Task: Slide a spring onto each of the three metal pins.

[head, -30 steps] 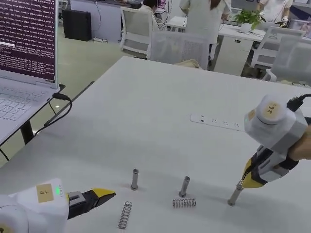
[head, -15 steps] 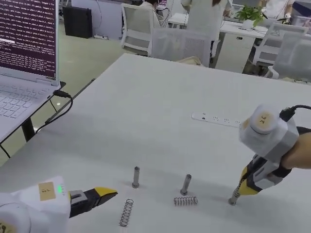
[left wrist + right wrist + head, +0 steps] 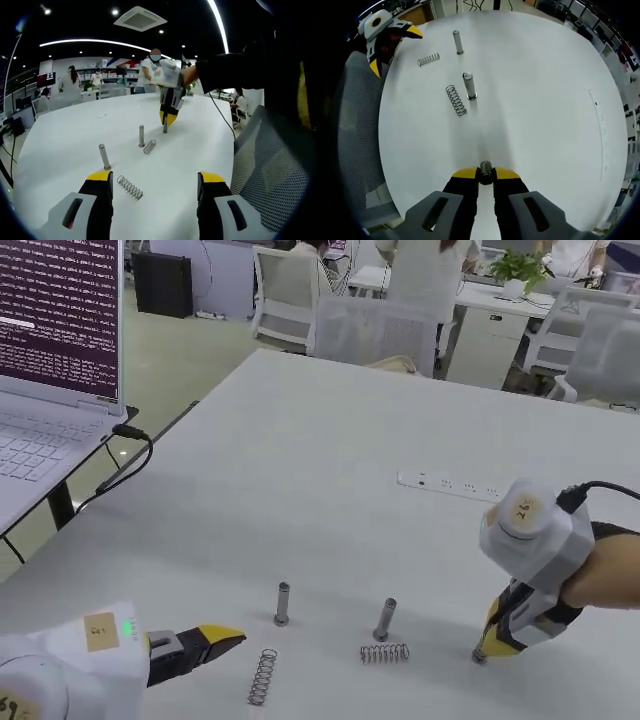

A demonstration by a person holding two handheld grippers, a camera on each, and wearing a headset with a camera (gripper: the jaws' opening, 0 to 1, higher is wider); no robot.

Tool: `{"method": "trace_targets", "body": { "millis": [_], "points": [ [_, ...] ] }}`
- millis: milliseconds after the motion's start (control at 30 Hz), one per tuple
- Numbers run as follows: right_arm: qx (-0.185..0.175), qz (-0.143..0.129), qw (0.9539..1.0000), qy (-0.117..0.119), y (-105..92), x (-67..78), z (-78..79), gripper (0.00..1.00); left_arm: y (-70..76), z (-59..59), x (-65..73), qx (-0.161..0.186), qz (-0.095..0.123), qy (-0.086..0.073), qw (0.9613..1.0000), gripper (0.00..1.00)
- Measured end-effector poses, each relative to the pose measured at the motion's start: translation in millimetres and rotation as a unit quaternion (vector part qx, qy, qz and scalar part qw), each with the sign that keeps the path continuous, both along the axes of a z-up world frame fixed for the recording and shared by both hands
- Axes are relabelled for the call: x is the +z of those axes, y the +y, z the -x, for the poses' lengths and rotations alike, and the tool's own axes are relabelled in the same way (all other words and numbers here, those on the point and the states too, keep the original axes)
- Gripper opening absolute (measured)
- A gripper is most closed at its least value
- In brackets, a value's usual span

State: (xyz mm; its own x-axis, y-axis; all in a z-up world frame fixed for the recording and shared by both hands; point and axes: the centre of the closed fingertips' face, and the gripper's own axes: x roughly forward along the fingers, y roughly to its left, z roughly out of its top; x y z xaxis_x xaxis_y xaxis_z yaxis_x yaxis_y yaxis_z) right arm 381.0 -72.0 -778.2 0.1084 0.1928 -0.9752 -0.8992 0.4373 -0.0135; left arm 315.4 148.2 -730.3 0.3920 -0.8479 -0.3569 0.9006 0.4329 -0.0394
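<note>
Silver spring [image 3: 485,169], grey pins [image 3: 282,602], white table [image 3: 300,460]

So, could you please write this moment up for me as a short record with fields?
left tongs: open, empty, facing the near spring
right tongs: shut on the held spring, at the right pin
bare pins: left pin, middle pin
loose on table: near spring, second spring

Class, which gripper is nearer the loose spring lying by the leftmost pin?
Left. The left gripper hovers open just short of the spring, apart from it; the right gripper is far off to its right, shut on a second spring.
</note>
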Motion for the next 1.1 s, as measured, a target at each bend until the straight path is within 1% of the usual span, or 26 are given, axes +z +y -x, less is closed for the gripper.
{"method": "trace_targets", "body": {
  "millis": [233, 500, 767, 967, 1100],
  "points": [
    [-0.002, 0.0, 1.0, 0.0, 0.3, 0.4, 0.7, 0.09, -1.4, 0.6, 0.0, -0.002, 0.002, 0.0, 1.0, 0.64],
    [0.004, 0.005, 1.0, 0.0, -1.1, -1.6, 2.3, 0.1, -0.3, 0.6, 0.2, 0.0, 0.002, 0.0, 1.0, 0.64],
    [0.006, 0.003, 1.0, -0.002, -0.8, -1.4, 4.1, 0.15, -0.6, 0.3, 0.9, -0.002, 0.001, 0.0, 1.0, 0.64],
    [0.009, 0.0, 0.9999, -0.008, -0.1, 0.6, 2.9, 0.2, -1.3, 0.7, 1.0, -0.004, 0.0, -0.001, 1.0, 0.64],
    [0.01, 0.001, 0.9999, -0.012, -0.5, 1.5, 3.1, 0.22, -1.6, 1.4, 1.4, -0.004, 0.001, -0.001, 1.0, 0.64]
  ]
}}
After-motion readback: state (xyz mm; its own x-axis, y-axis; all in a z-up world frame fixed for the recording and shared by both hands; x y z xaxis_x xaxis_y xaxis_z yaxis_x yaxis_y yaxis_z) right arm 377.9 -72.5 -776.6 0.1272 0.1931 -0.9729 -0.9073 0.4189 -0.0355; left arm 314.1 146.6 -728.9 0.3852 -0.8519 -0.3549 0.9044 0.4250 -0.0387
